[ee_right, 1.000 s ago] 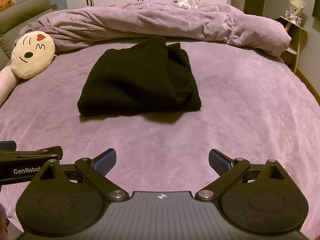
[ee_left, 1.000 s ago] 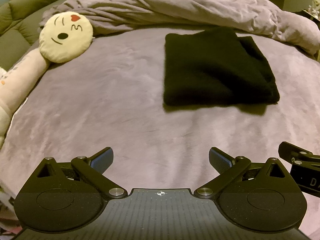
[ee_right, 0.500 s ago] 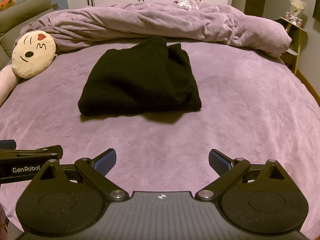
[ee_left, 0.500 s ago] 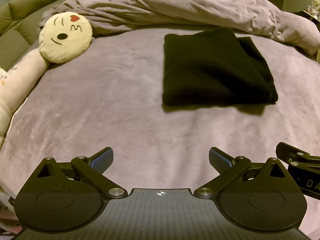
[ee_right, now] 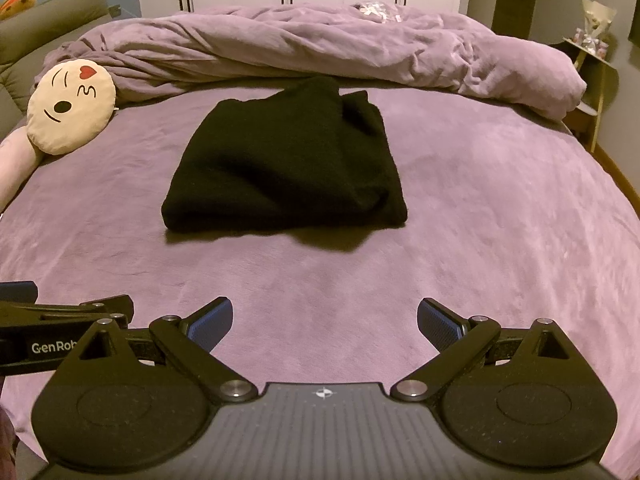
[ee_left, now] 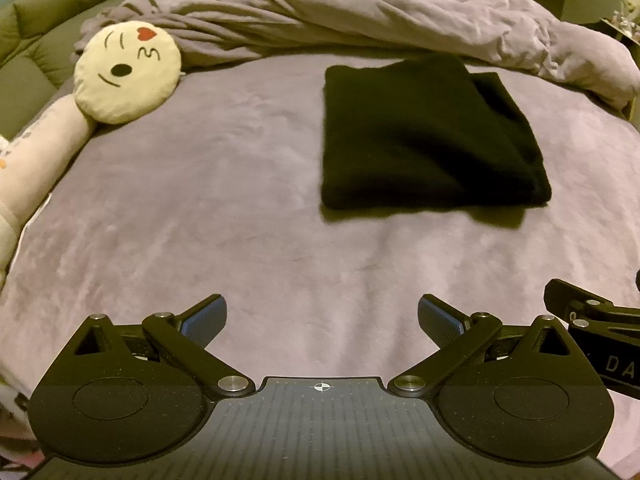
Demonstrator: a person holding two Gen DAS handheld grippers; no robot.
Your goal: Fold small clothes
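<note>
A black garment (ee_left: 428,136) (ee_right: 288,164) lies folded into a thick rectangle on the purple bed cover, its fold edge toward me. My left gripper (ee_left: 322,318) hovers open over bare cover, well short of the garment and to its left, with nothing between its blue pads. My right gripper (ee_right: 325,320) is also open and empty, near the bed's front edge, apart from the garment. Each gripper's side shows at the edge of the other's view.
A bunched purple duvet (ee_right: 320,48) runs across the far side of the bed (ee_left: 200,200). A round cream emoji cushion (ee_left: 126,72) (ee_right: 70,106) and a long pale pillow (ee_left: 36,148) lie at the left. A small side table (ee_right: 596,60) stands at the right.
Both views have shifted very slightly; the garment sits a touch lower and nearer in the right wrist view. The jaws have stayed open and the garment has not moved.
</note>
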